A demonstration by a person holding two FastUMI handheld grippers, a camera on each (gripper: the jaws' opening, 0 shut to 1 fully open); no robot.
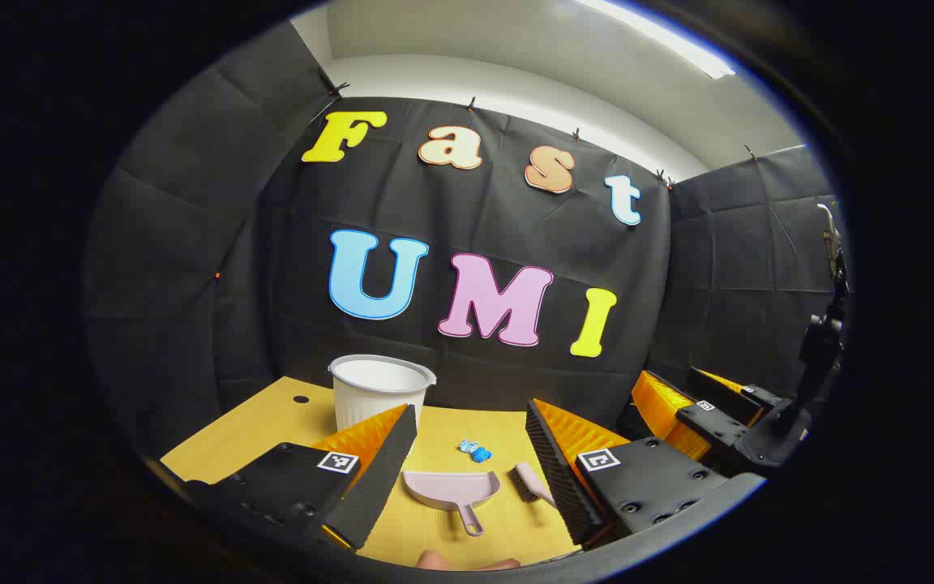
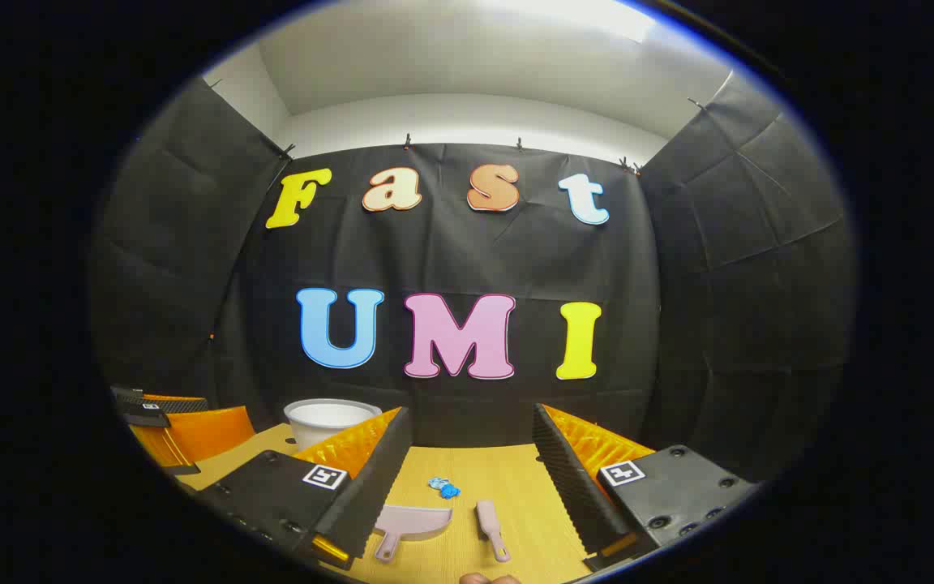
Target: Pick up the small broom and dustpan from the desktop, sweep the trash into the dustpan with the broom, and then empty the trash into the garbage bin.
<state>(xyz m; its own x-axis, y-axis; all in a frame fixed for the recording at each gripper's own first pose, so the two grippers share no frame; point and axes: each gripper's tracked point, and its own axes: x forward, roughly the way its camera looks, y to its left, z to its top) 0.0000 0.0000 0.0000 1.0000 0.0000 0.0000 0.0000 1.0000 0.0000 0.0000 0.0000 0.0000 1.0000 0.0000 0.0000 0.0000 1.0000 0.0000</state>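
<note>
Left gripper (image 1: pixel 467 454) spread wide, holding nothing, clear of the desktop (image 1: pixel 272 422). Right gripper (image 2: pixel 471 466) likewise wide apart, nothing held. One pink dustpan (image 1: pixel 451 490) flat on desktop, handle toward camera. One pink broom (image 1: pixel 530 480) just beside it, apart. One small blue scrap of trash (image 1: pixel 473 450) behind them. One white bin (image 1: pixel 380 391) at back left.

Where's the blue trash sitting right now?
In the left gripper view the blue trash lies on the desktop, just beyond the dustpan and broom, right of the white bin.
</note>
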